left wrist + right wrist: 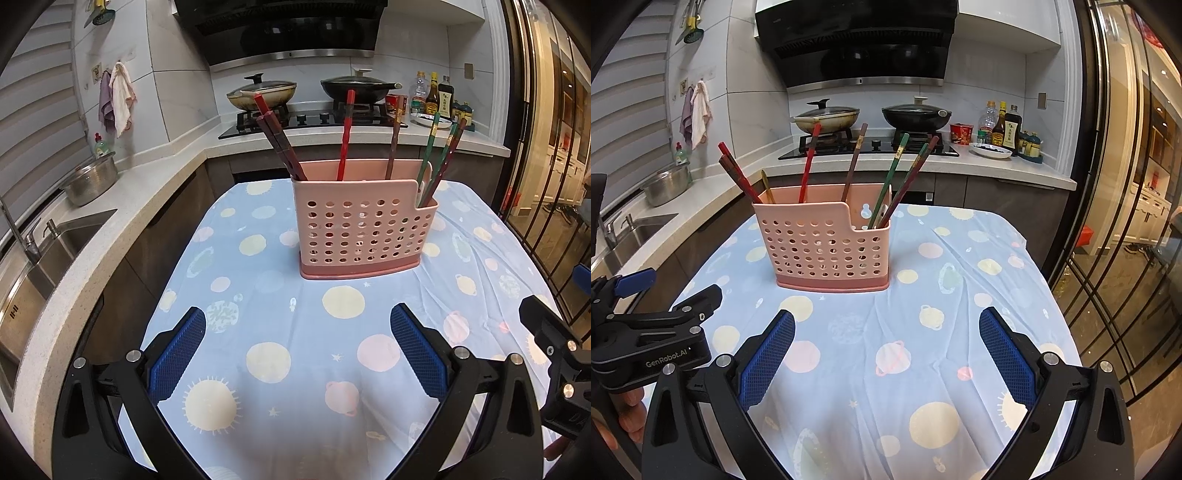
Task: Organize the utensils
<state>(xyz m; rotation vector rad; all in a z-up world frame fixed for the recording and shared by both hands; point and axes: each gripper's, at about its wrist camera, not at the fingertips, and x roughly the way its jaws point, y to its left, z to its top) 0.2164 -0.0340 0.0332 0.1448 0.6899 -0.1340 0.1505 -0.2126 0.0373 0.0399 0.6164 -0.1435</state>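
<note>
A pink perforated utensil holder (360,232) stands upright on the table with the blue planet-print cloth (280,332); it also shows in the right wrist view (822,247). Several chopsticks (345,136) stand in it, red, brown and green (892,177), leaning apart. A gold utensil handle (767,188) shows at its left end. My left gripper (297,325) is open and empty, short of the holder. My right gripper (886,326) is open and empty, short of the holder and to its right.
A counter with a sink (44,254) and a steel bowl (90,179) runs along the left. A stove with two lidded pans (262,92) and bottles (434,98) stands behind. Glass doors (1126,221) are on the right. The left gripper's body (653,339) sits at left.
</note>
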